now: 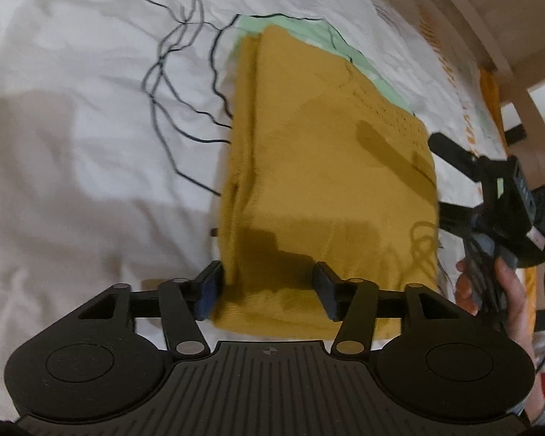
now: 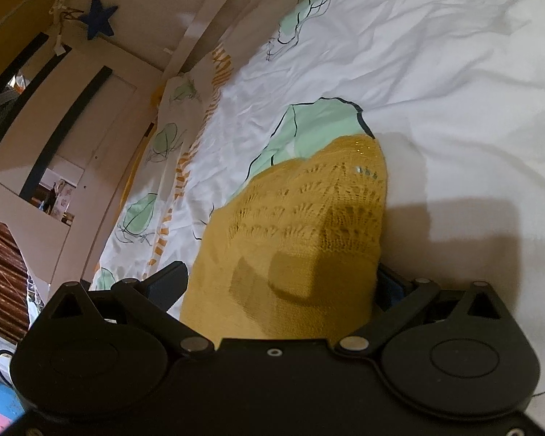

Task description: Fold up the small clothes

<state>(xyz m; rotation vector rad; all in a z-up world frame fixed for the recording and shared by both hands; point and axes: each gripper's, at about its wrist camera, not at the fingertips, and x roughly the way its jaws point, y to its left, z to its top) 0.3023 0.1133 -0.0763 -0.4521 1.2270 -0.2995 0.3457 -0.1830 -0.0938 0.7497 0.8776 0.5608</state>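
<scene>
A mustard-yellow knitted garment [image 1: 327,167] lies folded into a long rectangle on the white bedcover [image 1: 72,127]. My left gripper [image 1: 269,290] is open at its near end. The left pad sits beside the folded edge and the right pad rests over the cloth. In the right wrist view the garment's lacy end [image 2: 309,210] fills the space between the wide-apart fingers of my right gripper [image 2: 278,283], which is open. The cloth partly hides its right finger. In the left wrist view the right gripper [image 1: 437,176] stands at the garment's right edge, held by a hand [image 1: 505,290].
The bedcover carries green leaf patches [image 2: 319,127] and dark line drawing [image 1: 185,72]. A pale wooden bed rail [image 2: 207,25] runs along the far side, with a blue star [image 2: 100,18] hanging on the wall beyond. White cover stretches to the left of the garment.
</scene>
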